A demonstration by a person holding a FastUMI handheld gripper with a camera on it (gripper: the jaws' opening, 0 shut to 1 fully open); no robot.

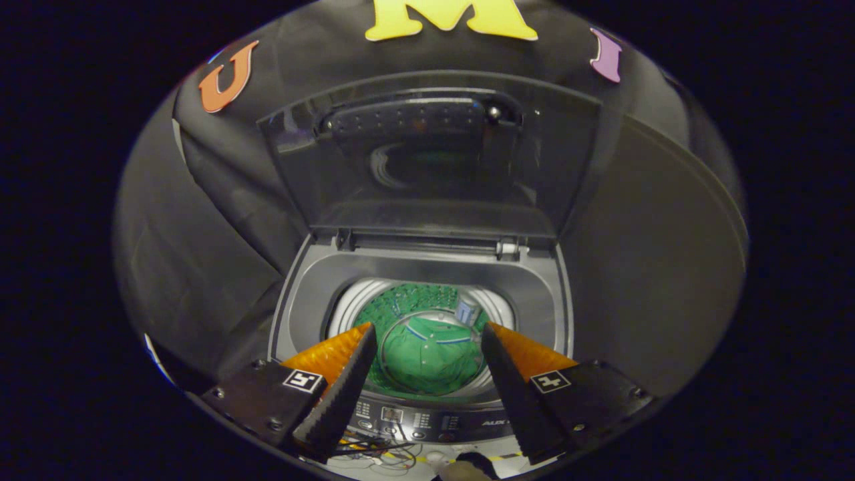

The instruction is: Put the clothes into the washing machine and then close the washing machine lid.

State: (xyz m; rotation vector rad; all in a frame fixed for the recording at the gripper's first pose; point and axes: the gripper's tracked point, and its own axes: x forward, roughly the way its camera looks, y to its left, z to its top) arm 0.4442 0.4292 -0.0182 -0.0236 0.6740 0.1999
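A top-loading washing machine [300,294] stands ahead of me with its lid [427,160] raised upright at the back. Down in the drum [351,304] lies a green garment [427,354] with a collar and a pale stripe. My gripper [427,331] hovers above the machine's front edge, open, nothing between its fingers. The green garment shows through the gap between the fingertips, well below them.
The machine's control panel [414,421] runs along the front rim just under the fingers. Black cloth walls close in behind and on both sides. Some thin wires [387,457] lie on a pale surface below the panel.
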